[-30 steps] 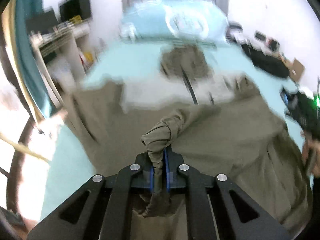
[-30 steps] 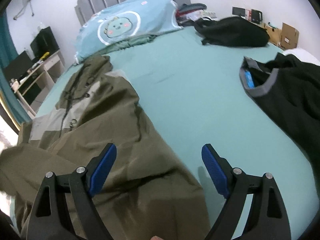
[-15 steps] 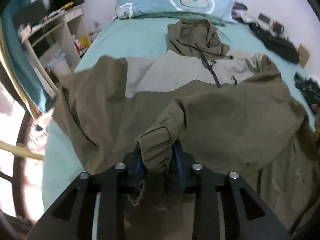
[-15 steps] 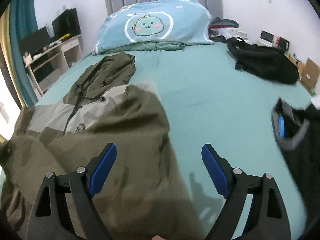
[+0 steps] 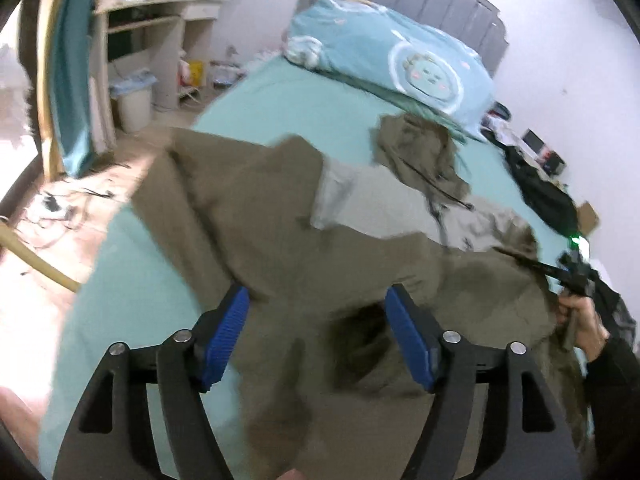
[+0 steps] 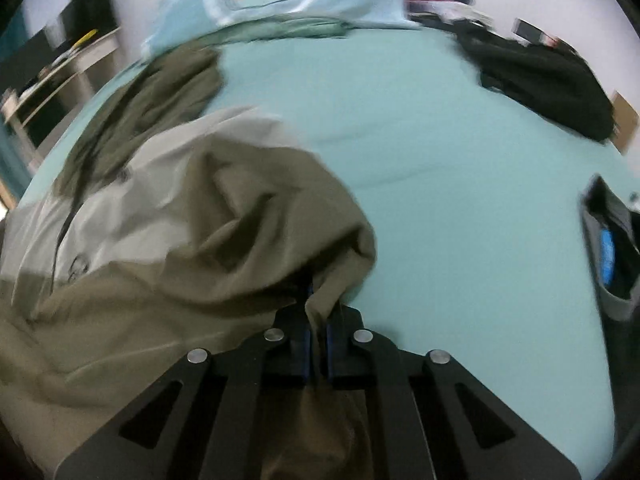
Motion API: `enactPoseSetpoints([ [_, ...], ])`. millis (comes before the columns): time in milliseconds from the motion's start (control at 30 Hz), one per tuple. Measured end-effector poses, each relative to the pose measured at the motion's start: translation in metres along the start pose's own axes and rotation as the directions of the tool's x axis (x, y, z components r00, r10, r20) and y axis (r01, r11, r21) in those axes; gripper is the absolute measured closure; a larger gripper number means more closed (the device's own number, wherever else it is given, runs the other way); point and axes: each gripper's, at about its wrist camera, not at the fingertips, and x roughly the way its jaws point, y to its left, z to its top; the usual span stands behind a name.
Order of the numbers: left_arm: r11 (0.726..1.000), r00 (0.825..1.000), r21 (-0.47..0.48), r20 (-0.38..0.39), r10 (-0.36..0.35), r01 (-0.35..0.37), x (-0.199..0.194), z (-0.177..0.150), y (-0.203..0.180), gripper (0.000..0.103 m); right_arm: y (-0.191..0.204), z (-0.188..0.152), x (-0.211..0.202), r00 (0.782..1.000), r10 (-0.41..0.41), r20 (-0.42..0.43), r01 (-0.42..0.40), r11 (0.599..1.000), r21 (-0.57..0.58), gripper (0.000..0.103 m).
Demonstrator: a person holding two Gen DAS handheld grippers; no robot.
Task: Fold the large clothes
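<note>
Now right gripper [image 6: 318,330] pinches jacket [image 6: 224,220] edge.

Each black tool [image 5: 316,332] has 2 blue ribbed pads [image 5: 226,336], silver screws.

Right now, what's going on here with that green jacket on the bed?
A person is folding an olive jacket spread on the bed, a gripper in each hand. The left gripper has just been opening and hangs open over the jacket, nothing between its pads. The right gripper has just closed and pinches the jacket's edge. A pillow lies at the bed's head, and a black garment lies off to the side.
</note>
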Motion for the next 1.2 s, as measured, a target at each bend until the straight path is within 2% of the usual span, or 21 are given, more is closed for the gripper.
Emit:
enactPoseSetpoints([
  [100,0.994,0.995,-0.036,0.019,0.1,-0.099,0.008,0.014,0.033,0.026,-0.02,-0.004,-0.015,1.0,0.0,0.015,-0.001,0.999,0.046,0.099],
  [133,0.989,0.99,-0.05,0.02,0.141,-0.14,0.015,0.021,0.045,0.026,-0.022,-0.008,-0.025,1.0,-0.007,0.03,0.006,0.999,0.036,0.094],
  [200,0.983,0.986,-0.083,0.018,0.167,-0.165,0.028,0.03,0.061,0.026,-0.024,-0.02,-0.051,0.996,-0.043,0.079,0.044,0.999,-0.006,0.064],
  [233,0.981,0.986,-0.101,0.022,0.167,-0.163,0.037,0.035,0.068,0.026,-0.027,-0.028,-0.066,0.993,-0.05,0.105,0.052,0.999,-0.01,0.027],
  [267,0.981,0.985,-0.105,0.029,0.17,-0.166,0.043,0.038,0.073,0.026,-0.03,-0.035,-0.078,0.991,-0.049,0.122,0.049,0.999,-0.001,0.005],
  [400,0.96,0.963,-0.103,0.038,0.266,-0.261,0.078,0.058,0.09,0.026,-0.049,-0.073,-0.124,0.984,-0.023,0.177,0.011,0.997,0.07,0.003],
  [433,0.953,0.957,-0.104,0.032,0.288,-0.283,0.089,0.065,0.096,0.026,-0.051,-0.079,-0.127,0.984,-0.025,0.175,0.009,0.996,0.092,0.003],
  [533,0.951,0.954,-0.082,-0.002,0.3,-0.299,0.111,0.071,0.108,0.027,-0.051,-0.098,-0.128,0.99,-0.007,0.139,-0.017,0.985,0.169,0.003],
  [567,0.953,0.955,-0.053,-0.017,0.297,-0.297,0.118,0.07,0.108,0.035,-0.049,-0.099,-0.127,0.991,-0.003,0.133,-0.021,0.983,0.185,0.003],
  [600,0.958,0.958,-0.028,-0.026,0.286,-0.286,0.123,0.069,0.108,0.05,-0.045,-0.1,-0.127,0.991,-0.002,0.134,-0.024,0.982,0.189,0.003],
  [633,0.96,0.959,0.004,-0.039,0.279,-0.279,0.128,0.066,0.106,0.056,-0.038,-0.098,-0.127,0.99,-0.001,0.141,-0.024,0.984,0.177,0.003],
  [700,0.958,0.955,0.029,-0.068,0.287,-0.286,0.135,0.063,0.106,0.079,-0.024,-0.097,-0.128,0.988,-0.005,0.155,-0.017,0.99,0.141,0.003],
  [800,0.959,0.959,0.082,-0.068,0.277,-0.271,0.133,0.06,0.102,0.097,-0.005,-0.098,-0.13,0.985,0.011,0.171,-0.026,0.996,0.086,0.003],
  [867,0.96,0.961,0.082,-0.038,0.273,-0.269,0.125,0.058,0.104,0.101,0.003,-0.101,-0.13,0.984,0.04,0.173,-0.053,0.996,0.071,0.003],
  [1033,0.961,0.957,-0.012,0.08,0.278,-0.278,0.082,0.06,0.104,0.101,0.018,-0.11,-0.133,0.983,0.074,0.166,-0.081,0.996,0.04,0.003],
  [1200,0.966,0.948,-0.022,0.186,0.258,-0.258,0.039,0.059,0.082,0.101,0.024,-0.117,-0.149,0.976,0.108,0.188,-0.121,0.991,0.057,0.003],
])
